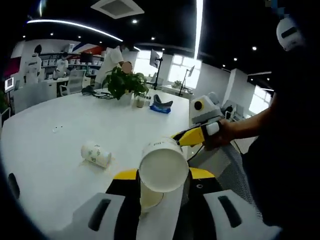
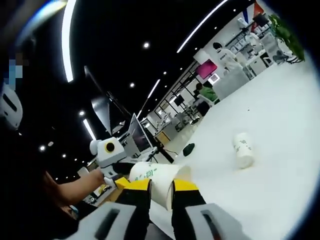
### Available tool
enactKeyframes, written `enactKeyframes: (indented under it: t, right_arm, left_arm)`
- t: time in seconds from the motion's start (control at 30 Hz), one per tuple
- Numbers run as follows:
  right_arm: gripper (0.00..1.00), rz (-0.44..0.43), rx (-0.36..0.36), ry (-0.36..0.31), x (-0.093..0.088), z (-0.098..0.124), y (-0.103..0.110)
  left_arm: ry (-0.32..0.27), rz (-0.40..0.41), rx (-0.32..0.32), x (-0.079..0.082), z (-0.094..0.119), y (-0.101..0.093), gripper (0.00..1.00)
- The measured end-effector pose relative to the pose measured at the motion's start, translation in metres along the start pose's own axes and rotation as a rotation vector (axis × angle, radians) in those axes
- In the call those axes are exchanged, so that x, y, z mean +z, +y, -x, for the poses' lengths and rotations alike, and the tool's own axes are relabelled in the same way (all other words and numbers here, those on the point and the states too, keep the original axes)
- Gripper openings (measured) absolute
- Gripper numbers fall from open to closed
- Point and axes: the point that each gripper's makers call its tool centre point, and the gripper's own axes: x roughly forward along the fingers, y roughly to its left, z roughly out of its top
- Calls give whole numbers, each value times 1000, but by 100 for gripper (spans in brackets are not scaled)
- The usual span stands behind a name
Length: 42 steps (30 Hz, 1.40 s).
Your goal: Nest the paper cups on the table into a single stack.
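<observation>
- While the left gripper [image 1: 162, 197] clamps a paper cup [image 1: 163, 166] between its yellow-and-black jaws, the cup's open white mouth faces the camera and the cup sits above the near part of the white table [image 1: 60, 150].
- In the left gripper view, a second white shape hangs just under the held cup between the jaws; whether it is another cup is not clear.
- In the same view a lying cup [image 1: 96, 154] with green print rests on its side on the table, left of the held cup and apart from it, with bare tabletop all around it.
- The table's right edge runs close past the left gripper; beyond it are a mesh chair back [image 1: 220, 160] and the person [image 1: 285, 150] in dark clothes.
- The right gripper [image 1: 197, 135] shows there too, held in the person's hand [image 1: 220, 134] over that edge, near the held cup.
- Far across the table stand a potted plant [image 1: 122, 82] and a blue object [image 1: 161, 106], well apart from both cups.
- In the right gripper view, the right gripper's [image 2: 161, 192] jaws sit either side of the held cup [image 2: 160, 180], tilted on its side; I cannot tell whether they pinch it.
- There the lying cup [image 2: 243, 149] lies well apart on broad bare tabletop [image 2: 280, 165], and the left gripper [image 2: 120, 177] meets the held cup from the left.
</observation>
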Motion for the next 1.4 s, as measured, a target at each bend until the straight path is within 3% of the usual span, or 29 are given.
enactKeyframes:
  t: [0.4, 0.43, 0.57, 1.03, 1.4]
  right_arm:
    - [2, -60, 65, -55, 18, 1, 16]
    - [1, -115, 92, -78, 24, 2, 20]
    - [0, -126, 127, -78, 29, 2, 27]
    - [0, -101, 136, -59, 31, -2, 34]
    - [0, 5, 112, 34, 27, -10, 36]
  left_arm:
    - [17, 6, -21, -6, -4, -7, 34]
    - [19, 3, -22, -6, -4, -7, 34]
    - [21, -44, -12, -5, -6, -6, 33]
    - [55, -106, 20, -13, -4, -5, 46]
    - [55, -125, 91, -18, 11, 2, 53]
